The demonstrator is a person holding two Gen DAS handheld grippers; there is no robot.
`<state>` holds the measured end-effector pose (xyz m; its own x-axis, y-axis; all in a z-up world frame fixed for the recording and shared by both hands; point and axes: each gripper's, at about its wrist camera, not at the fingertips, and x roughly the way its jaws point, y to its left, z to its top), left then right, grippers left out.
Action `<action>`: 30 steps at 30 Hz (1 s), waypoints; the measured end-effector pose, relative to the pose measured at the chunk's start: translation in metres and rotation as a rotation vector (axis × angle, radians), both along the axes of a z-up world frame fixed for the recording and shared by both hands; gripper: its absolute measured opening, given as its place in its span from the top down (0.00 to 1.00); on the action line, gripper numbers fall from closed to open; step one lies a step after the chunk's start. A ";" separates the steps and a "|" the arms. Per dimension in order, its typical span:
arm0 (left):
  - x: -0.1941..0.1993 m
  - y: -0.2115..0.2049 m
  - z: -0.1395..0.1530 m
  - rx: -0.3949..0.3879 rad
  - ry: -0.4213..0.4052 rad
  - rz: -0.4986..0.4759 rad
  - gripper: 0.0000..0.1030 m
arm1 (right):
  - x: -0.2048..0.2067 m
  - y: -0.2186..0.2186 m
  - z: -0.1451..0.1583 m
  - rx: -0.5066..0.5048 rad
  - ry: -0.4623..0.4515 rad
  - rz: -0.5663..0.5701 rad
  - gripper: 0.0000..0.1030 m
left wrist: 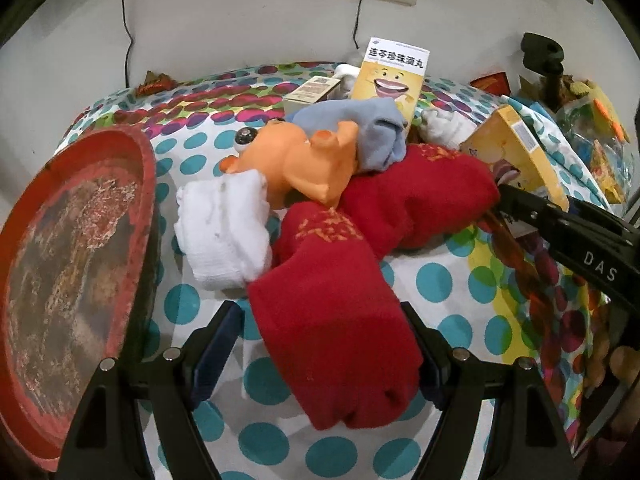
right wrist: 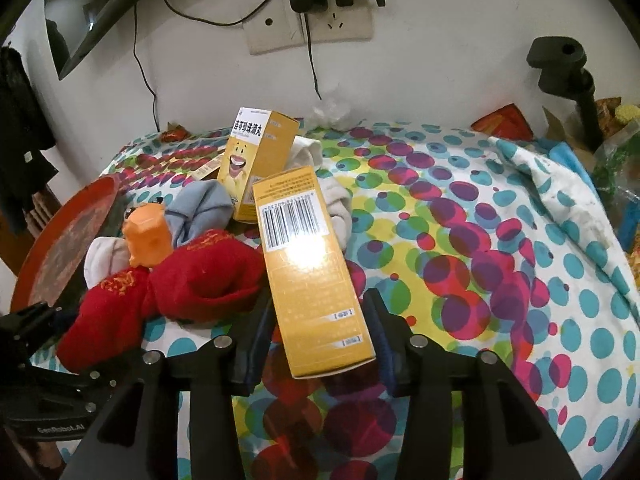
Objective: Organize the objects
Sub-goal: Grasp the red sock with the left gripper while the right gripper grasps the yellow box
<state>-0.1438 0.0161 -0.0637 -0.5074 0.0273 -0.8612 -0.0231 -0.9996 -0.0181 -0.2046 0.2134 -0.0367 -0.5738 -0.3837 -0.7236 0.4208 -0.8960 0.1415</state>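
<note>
left gripper (left wrist: 320, 344) jaws clenched on a red sock (left wrist: 336, 320), pads pressing both sides of its rolled end. right gripper (right wrist: 320, 344) jaws grasping a yellow box (right wrist: 308, 264), barcode face up, lifted & tilted over the polka-dot cloth (right wrist: 460, 240) covering the table.

writing: upright yellow box (left wrist: 390, 76) near the back edge reads 连芩珍珠滴丸 w/ a grinning cartoon face; "das" shows on the right gripper's arm in the left wrist view, "genrobot.ai" on the left gripper's body in the right wrist view.

pile sits mid-table toward the left: 2nd red sock (left wrist: 420, 200) touching the held one, orange toy (left wrist: 296, 160) on top, white sock (left wrist: 224, 228), grey-blue sock (left wrist: 376, 136). red tray (left wrist: 76, 264) at the left edge.

open room: cloth right of the held box is bare up to the clutter along the right edge.
</note>
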 end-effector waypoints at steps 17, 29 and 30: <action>0.054 -0.011 0.027 -0.020 0.082 -0.130 0.63 | -0.004 0.011 0.001 -0.022 -0.002 -0.063 0.66; 0.074 -0.029 0.048 0.002 0.105 -0.139 0.63 | -0.001 0.018 0.005 -0.030 0.033 -0.121 0.72; 0.076 -0.032 0.051 -0.017 0.117 -0.129 0.63 | -0.001 0.020 0.005 -0.036 0.038 -0.131 0.72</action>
<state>-0.0681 -0.0156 -0.0123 -0.5972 0.0846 -0.7976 -0.1525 -0.9883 0.0093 -0.2055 0.2337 -0.0314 -0.6474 -0.3290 -0.6874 0.3062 -0.9383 0.1607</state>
